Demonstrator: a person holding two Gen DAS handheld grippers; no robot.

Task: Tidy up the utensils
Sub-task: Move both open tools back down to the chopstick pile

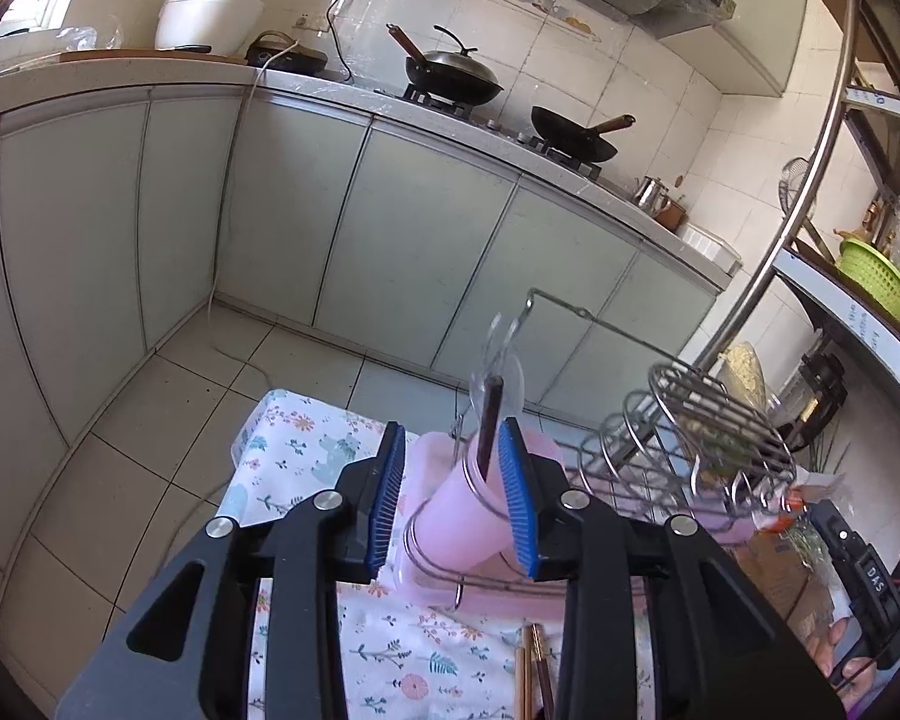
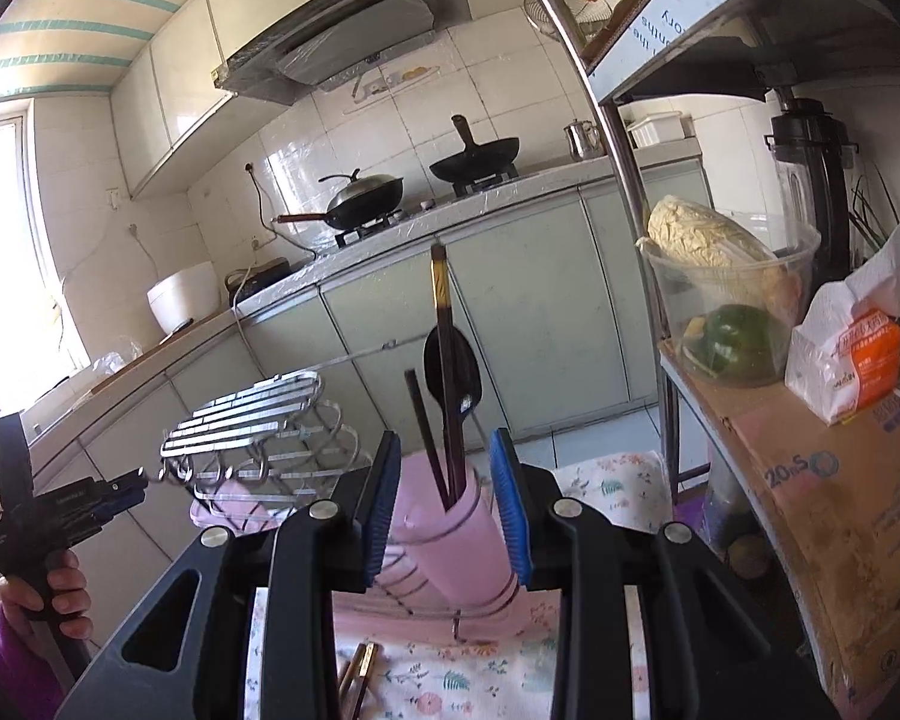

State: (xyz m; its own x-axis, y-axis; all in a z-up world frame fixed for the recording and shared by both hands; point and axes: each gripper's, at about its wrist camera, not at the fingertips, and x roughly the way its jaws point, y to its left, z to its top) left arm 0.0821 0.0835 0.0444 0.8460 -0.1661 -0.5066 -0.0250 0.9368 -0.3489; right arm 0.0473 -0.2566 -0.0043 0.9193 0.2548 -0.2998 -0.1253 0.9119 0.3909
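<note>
A pink cup point(image 1: 468, 516) stands in the wire ring of a metal dish rack point(image 1: 678, 456) on a floral cloth point(image 1: 306, 450). A dark chopstick point(image 1: 489, 426) and a clear spoon point(image 1: 501, 348) stick out of it. My left gripper point(image 1: 453, 426) is open just short of the cup, with nothing between its pads. The right wrist view shows the same cup point(image 2: 450, 546) holding dark chopsticks point(image 2: 444, 372) and a black spoon point(image 2: 453, 366). My right gripper point(image 2: 445, 435) is open in front of it and holds nothing. Loose chopsticks point(image 2: 357, 678) lie on the cloth below.
A hand point(image 2: 48, 594) holds the left gripper beside the rack point(image 2: 252, 420). A shelf on the right carries a cardboard box point(image 2: 810, 480), a clear tub of vegetables point(image 2: 726, 312) and a tissue pack point(image 2: 852, 360). Beyond the table are cabinets and a stove with woks point(image 1: 450, 75).
</note>
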